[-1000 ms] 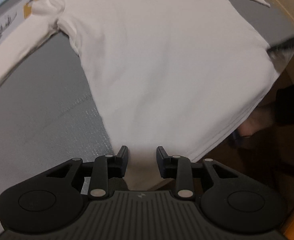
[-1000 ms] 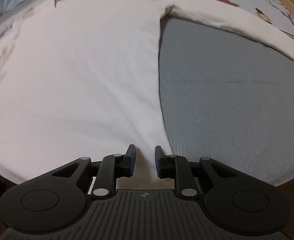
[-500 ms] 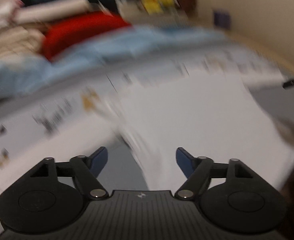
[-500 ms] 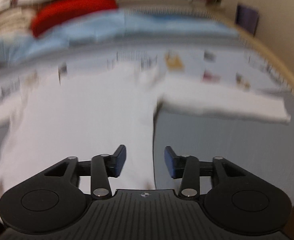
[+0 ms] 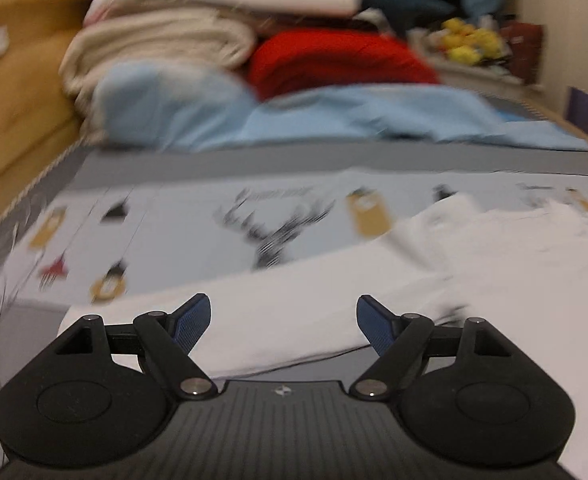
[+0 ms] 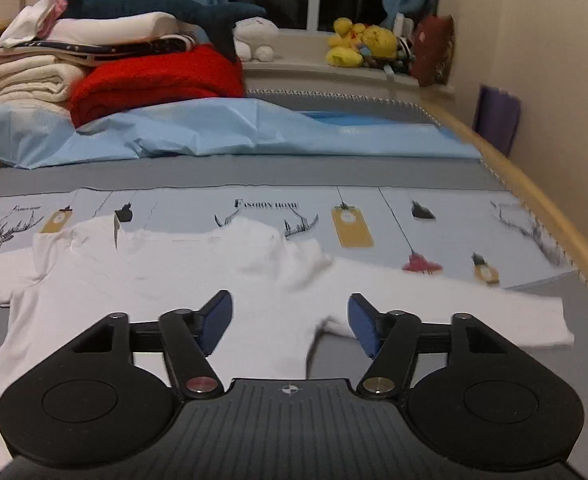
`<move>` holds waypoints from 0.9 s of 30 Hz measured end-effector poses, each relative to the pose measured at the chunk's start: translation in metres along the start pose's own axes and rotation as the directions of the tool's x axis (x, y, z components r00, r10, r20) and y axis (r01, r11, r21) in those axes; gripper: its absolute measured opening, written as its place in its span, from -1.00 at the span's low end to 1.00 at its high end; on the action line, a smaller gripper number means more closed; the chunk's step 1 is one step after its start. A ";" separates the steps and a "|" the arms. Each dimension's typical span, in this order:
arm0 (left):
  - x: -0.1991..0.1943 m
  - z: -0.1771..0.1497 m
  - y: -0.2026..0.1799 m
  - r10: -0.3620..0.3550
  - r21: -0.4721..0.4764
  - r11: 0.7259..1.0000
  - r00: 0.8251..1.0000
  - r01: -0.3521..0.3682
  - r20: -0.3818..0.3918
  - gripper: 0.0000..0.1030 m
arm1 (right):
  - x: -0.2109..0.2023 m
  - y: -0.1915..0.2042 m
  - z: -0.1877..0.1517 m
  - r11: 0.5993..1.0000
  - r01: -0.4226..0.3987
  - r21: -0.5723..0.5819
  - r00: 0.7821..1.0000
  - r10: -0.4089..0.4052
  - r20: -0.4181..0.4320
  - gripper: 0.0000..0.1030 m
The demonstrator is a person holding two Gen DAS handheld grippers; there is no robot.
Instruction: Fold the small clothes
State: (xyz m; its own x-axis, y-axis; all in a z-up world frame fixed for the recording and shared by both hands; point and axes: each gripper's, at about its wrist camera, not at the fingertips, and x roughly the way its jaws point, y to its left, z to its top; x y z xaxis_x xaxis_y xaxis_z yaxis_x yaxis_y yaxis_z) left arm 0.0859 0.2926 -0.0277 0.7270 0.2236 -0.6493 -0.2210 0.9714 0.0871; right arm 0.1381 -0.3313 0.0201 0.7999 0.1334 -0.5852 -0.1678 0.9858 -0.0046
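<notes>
A white long-sleeved shirt [image 6: 165,280] lies flat on the grey bed, sleeves spread to both sides. In the right wrist view its body fills the lower left, and the right sleeve [image 6: 474,312] runs out to the right. My right gripper [image 6: 289,320] hovers above the armpit area; its jaws are opening and nothing sits between them. In the left wrist view the left sleeve [image 5: 277,312] stretches across below my left gripper [image 5: 283,320], which is open and empty, with the shirt body [image 5: 534,264] at the right.
A pale printed cloth [image 6: 374,216] lies under the shirt's top. Behind it lie a light blue sheet [image 6: 233,128], a red blanket [image 6: 153,80], stacked bedding [image 6: 25,76] and yellow plush toys [image 6: 358,44]. A wooden bed rail [image 6: 554,224] curves along the right.
Both grippers rose from the shirt's hem and tilted up, so the far bed is in sight. Both sets of jaws have spread apart. The left gripper swung left over the sleeve.
</notes>
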 end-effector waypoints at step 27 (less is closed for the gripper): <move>0.085 -0.052 0.199 0.170 -0.422 0.874 0.966 -0.240 -0.197 -0.88 | 0.047 0.060 0.022 0.998 -0.024 -0.062 0.999 0.022 -0.036 0.29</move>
State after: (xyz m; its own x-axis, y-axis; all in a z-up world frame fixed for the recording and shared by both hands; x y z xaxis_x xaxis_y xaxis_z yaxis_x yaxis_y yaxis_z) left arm 0.0700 0.5007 -0.1050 0.5366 0.3650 -0.7608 -0.6418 0.7619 -0.0871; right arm 0.1779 -0.2639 0.0100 0.7749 0.1510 -0.6138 -0.2222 0.9742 -0.0408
